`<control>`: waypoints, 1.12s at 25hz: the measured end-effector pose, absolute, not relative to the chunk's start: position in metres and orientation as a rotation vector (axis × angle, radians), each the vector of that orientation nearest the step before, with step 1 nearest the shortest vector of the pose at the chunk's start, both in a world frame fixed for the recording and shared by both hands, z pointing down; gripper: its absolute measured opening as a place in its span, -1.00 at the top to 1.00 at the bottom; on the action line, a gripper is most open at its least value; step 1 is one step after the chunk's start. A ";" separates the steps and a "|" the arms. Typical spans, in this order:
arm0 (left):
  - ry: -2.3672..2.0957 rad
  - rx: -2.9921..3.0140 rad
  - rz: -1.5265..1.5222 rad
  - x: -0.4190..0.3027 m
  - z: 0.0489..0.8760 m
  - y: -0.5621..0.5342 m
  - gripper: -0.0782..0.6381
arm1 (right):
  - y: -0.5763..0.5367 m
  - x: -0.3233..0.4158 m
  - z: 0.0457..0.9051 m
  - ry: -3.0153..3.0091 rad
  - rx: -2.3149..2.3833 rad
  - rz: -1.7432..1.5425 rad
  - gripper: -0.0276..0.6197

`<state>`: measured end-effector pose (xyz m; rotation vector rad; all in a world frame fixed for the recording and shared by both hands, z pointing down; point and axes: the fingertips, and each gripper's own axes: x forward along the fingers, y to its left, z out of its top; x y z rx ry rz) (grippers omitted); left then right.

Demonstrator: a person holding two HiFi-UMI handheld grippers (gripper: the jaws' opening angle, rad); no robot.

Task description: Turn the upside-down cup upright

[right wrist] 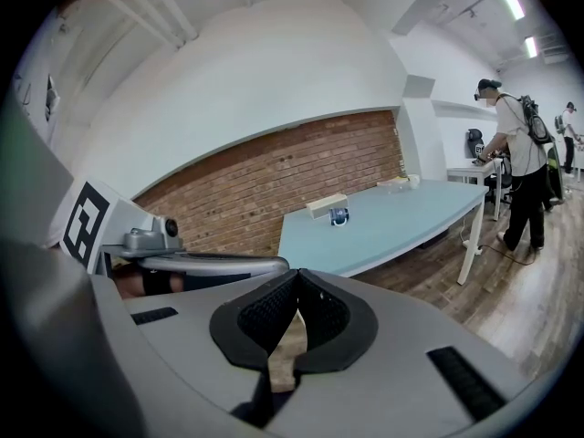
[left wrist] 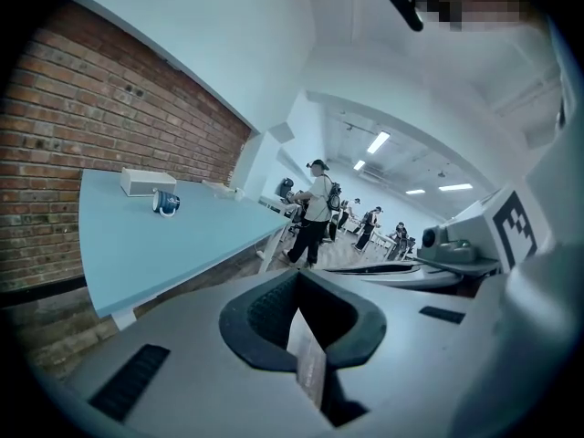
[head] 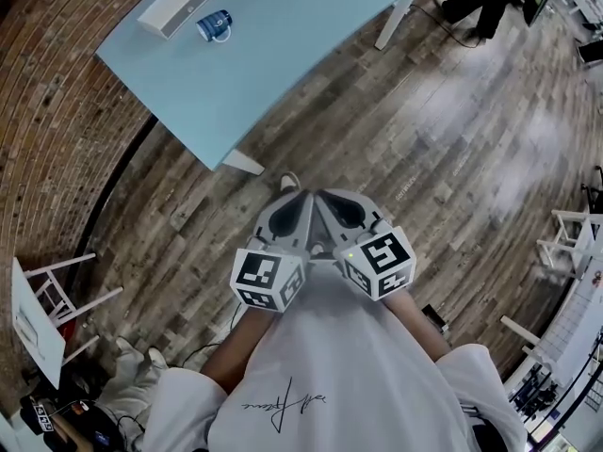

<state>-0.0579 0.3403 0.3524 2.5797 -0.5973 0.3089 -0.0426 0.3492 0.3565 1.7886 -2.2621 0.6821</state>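
Cup (head: pixel 215 25) sits far off at eleven o'clock on the pale blue table (head: pixel 283 55), just beside a white box (head: pixel 176 5); whether it is inverted is unclear from here. Left gripper (head: pixel 292 213) and right gripper (head: pixel 339 211) hang side by side, each with its jaws pressed together on nothing.

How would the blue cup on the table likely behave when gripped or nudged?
The blue cup looks like a hard, ceramic-style mug: probably stiff and somewhat slippery. Its side handle would likely make it pivot if nudged off-centre. Possibly breakable if dropped.
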 end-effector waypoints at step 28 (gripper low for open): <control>-0.716 2.537 0.169 -0.055 0.334 0.104 0.77 | 0.115 -0.043 0.329 -2.339 1.579 0.540 0.85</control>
